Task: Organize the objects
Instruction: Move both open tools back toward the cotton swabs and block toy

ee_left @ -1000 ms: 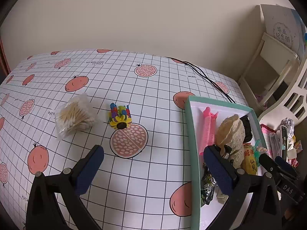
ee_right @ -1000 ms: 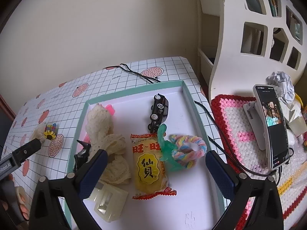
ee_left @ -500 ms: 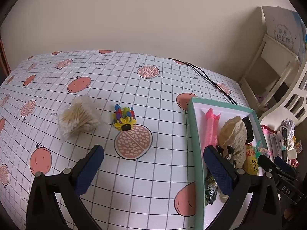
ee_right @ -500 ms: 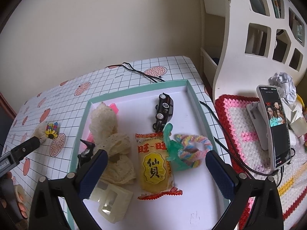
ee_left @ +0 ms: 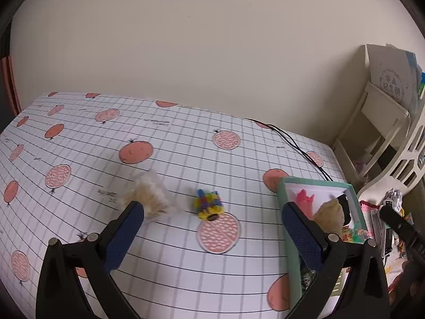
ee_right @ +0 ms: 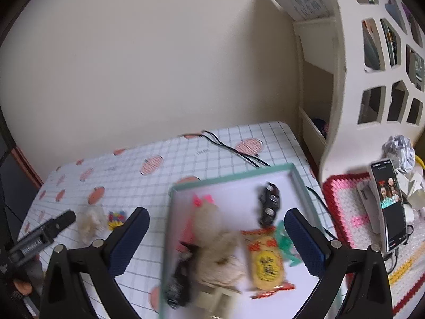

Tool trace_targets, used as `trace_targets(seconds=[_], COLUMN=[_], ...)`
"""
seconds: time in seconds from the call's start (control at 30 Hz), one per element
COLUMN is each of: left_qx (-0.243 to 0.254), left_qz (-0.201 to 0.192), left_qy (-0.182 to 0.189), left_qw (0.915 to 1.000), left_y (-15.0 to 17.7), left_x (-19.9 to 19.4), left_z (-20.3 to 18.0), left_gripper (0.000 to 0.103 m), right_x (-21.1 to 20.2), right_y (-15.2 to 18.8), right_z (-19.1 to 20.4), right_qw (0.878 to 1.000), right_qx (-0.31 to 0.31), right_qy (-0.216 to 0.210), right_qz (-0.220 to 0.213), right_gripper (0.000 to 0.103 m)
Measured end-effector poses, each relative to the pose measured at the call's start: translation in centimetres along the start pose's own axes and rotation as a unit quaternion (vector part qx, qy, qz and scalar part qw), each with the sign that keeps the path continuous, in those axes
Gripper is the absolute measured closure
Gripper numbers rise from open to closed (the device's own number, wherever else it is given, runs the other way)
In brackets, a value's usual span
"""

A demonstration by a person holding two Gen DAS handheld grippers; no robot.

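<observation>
1. The bench (ee_left: 170,159) is covered by a white cloth with a dark grid and printed orange-pink fruit.
2. The left gripper (ee_left: 212,228) hovers over the cloth with its blue-padded black fingers (ee_left: 124,236) spread wide and nothing between them.
3. A clear plastic bag of pale cotton swabs (ee_left: 150,195) lies on the cloth just beyond the left finger of that gripper; it is blurred in both views.
4. A small multicoloured toy with a yellow flower-like base (ee_left: 208,203) lies just right of the bag, apart from it, at the far edge of a printed fruit slice.
5. A shallow rectangular tray with a mint-green rim and white floor (ee_right: 231,176) sits at the right end of the bench.
6. In the tray, from left: a pink ridged plastic piece (ee_right: 202,200), a cream lacy fabric bundle (ee_right: 212,239), a blurred black object (ee_right: 178,279), a small black toy car (ee_right: 269,203), a yellow and red snack packet (ee_right: 267,261) and a green plastic piece (ee_right: 284,242).
7. The right gripper (ee_right: 216,239) hangs above the tray, its blue-padded fingers (ee_right: 305,242) wide apart and empty.
8. A thin black cable (ee_right: 233,150) runs across the far part of the cloth.
9. A smartphone with a lit screen (ee_right: 389,203) leans on a stand on a red, pink and white crocheted mat (ee_right: 345,194), right of the bench, below a white shelf unit (ee_right: 372,66).
</observation>
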State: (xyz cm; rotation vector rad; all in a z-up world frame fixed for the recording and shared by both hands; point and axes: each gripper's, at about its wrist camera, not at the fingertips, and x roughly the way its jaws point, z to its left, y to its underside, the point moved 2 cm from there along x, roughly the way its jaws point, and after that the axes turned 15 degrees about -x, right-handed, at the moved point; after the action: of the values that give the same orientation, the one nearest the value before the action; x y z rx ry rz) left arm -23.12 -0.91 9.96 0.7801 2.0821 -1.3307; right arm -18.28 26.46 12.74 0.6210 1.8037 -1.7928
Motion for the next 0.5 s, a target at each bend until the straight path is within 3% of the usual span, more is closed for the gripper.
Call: trace_targets(seconds=[0.23, 0.5], left_qx=[-0.006, -0.048], left_qz=[-0.015, 0.013], left_qy=[-0.009, -0.034], left_qw=[0.9998, 0.9982], left_y=[-1.9, -2.9], left_x=[-1.2, 0.7], left_z=[3.2, 7.2], left_gripper=[0.000, 0.000], right_x=[1.3, 5.5], right_y=[-1.7, -1.2], right_z=[4.8, 11.1], right_qw=[0.999, 0.994], right_qx=[-0.027, -0.085], right_qy=[-0.026, -0.051], right_qz=[0.003, 0.039], right_gripper=[0.000, 0.000])
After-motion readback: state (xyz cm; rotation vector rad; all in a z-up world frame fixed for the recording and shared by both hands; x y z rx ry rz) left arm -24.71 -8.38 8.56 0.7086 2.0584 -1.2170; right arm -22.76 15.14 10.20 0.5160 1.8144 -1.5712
